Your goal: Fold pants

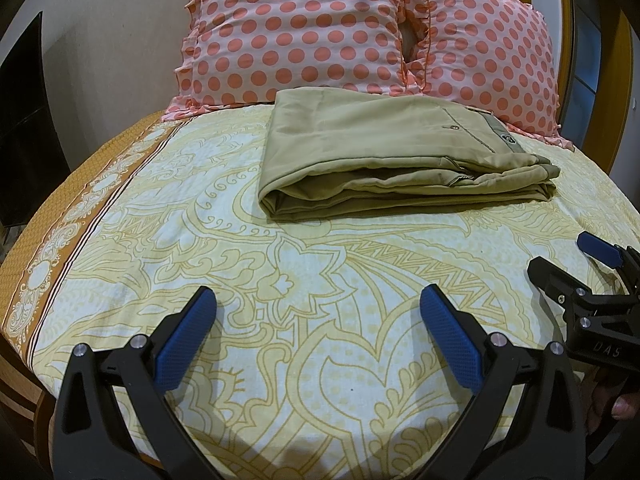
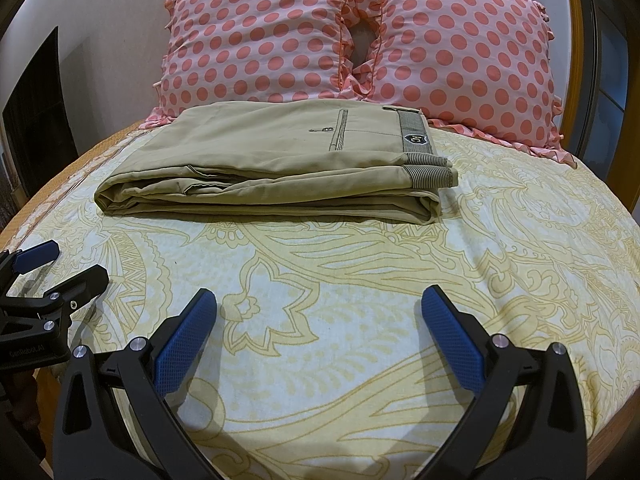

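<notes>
Khaki pants lie folded in a flat stack on the bed, waistband to the right, just before the pillows; they also show in the right wrist view. My left gripper is open and empty, over the sheet well short of the pants. My right gripper is open and empty too, likewise short of the pants. The right gripper shows at the right edge of the left wrist view. The left gripper shows at the left edge of the right wrist view.
Two pink polka-dot pillows lean at the head of the bed. A yellow patterned sheet covers the bed. A wooden headboard stands behind. A dark panel stands at the left.
</notes>
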Motion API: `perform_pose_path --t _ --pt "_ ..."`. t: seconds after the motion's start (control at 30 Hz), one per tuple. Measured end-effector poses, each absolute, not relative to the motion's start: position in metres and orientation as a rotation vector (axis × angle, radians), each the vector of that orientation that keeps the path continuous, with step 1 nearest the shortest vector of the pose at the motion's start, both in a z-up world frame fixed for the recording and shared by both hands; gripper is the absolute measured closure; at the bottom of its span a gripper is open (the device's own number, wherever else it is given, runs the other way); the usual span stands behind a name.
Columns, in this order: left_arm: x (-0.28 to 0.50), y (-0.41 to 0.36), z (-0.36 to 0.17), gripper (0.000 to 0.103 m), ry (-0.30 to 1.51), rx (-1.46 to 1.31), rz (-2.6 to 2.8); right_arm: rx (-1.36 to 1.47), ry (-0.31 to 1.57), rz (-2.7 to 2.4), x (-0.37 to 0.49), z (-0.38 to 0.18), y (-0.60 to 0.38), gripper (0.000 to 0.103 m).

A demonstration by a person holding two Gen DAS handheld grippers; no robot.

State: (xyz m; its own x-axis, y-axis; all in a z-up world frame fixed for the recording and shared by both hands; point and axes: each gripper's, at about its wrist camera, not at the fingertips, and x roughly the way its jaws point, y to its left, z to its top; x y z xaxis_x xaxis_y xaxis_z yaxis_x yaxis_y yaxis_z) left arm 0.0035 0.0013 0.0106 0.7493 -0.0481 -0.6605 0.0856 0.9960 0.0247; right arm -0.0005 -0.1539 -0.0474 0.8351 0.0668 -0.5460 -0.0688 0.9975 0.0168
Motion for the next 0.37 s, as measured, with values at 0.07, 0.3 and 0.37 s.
perform_pose_path --t 0.07,0.3,0.37 --pt "0.0036 0.0009 0.0106 0.002 0.72 0.052 -0.072 -0.004 0.578 0.072 -0.0004 -0.0473 -0.1539 0.001" --pt "0.0041 0.0007 0.0105 0.002 0.723 0.052 -0.07 -0.004 0.578 0.072 -0.0003 -0.0473 -0.1538 0.001" --pt "0.0042 0.0007 0.0105 0.002 0.723 0.052 -0.07 -0.004 0.578 0.072 -0.0002 -0.0475 -0.1537 0.001"
